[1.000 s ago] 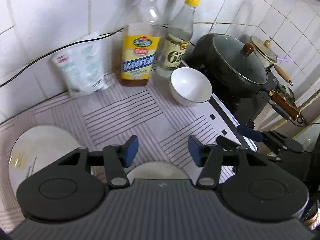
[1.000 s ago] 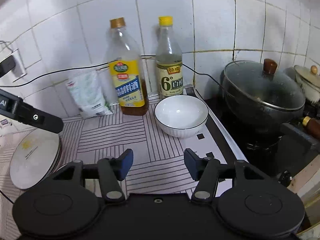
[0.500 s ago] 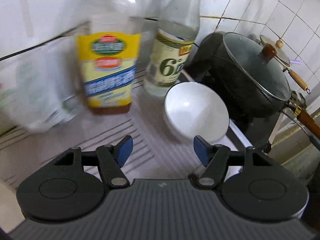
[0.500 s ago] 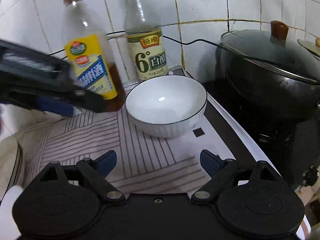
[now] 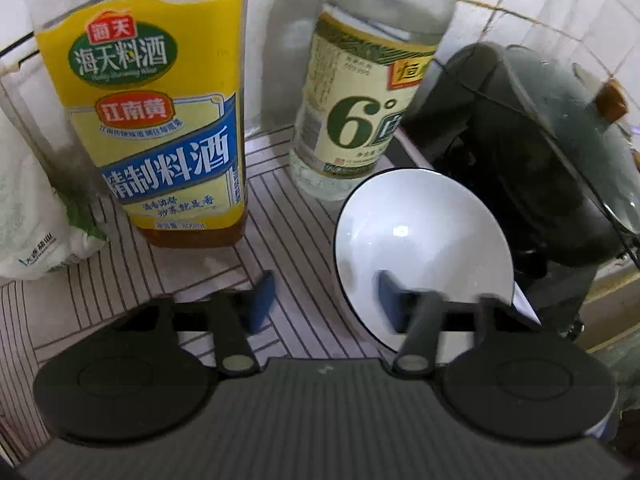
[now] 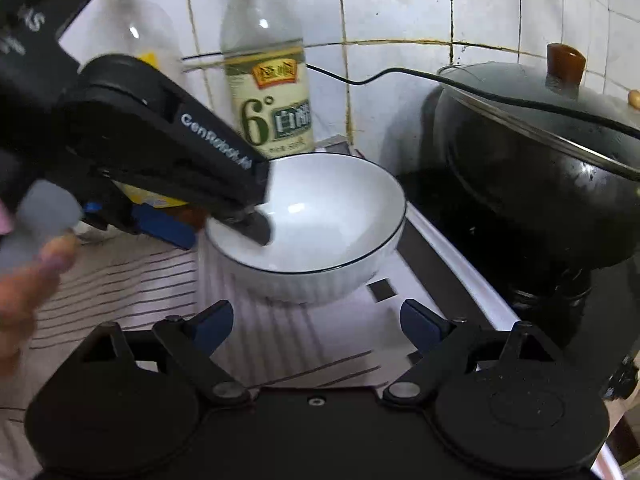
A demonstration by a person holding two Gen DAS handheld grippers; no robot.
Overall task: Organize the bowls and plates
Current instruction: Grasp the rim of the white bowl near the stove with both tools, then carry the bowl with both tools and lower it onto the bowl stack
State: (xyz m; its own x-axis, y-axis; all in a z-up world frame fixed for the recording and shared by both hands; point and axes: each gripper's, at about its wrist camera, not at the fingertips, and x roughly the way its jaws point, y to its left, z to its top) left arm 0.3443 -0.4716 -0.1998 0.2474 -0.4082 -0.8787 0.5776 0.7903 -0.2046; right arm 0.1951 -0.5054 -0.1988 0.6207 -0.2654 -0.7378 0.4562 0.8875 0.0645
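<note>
A white bowl (image 5: 424, 236) with a thin dark rim and ribbed outside stands upright on the striped mat, in front of the vinegar bottle. My left gripper (image 5: 326, 304) straddles the bowl's left rim, with one blue pad inside the bowl and the other outside. Its jaws are closing, and a gap still shows between the outer pad and the wall. In the right wrist view the left gripper (image 6: 220, 234) reaches into the bowl (image 6: 320, 208) from the left. My right gripper (image 6: 316, 324) hangs wide open just short of the bowl, holding nothing.
A cooking wine bottle (image 5: 160, 132) and a vinegar bottle (image 5: 360, 112) stand against the tiled wall behind the bowl. A lidded black wok (image 6: 532, 168) sits on the stove right of it. A white bag (image 5: 28, 224) lies at the left. A person's hand (image 6: 24, 292) holds the left gripper.
The left gripper came down and forward to the bowl and narrowed, so its jaws now straddle the rim. The right gripper opened wide and moved closer to the bowl.
</note>
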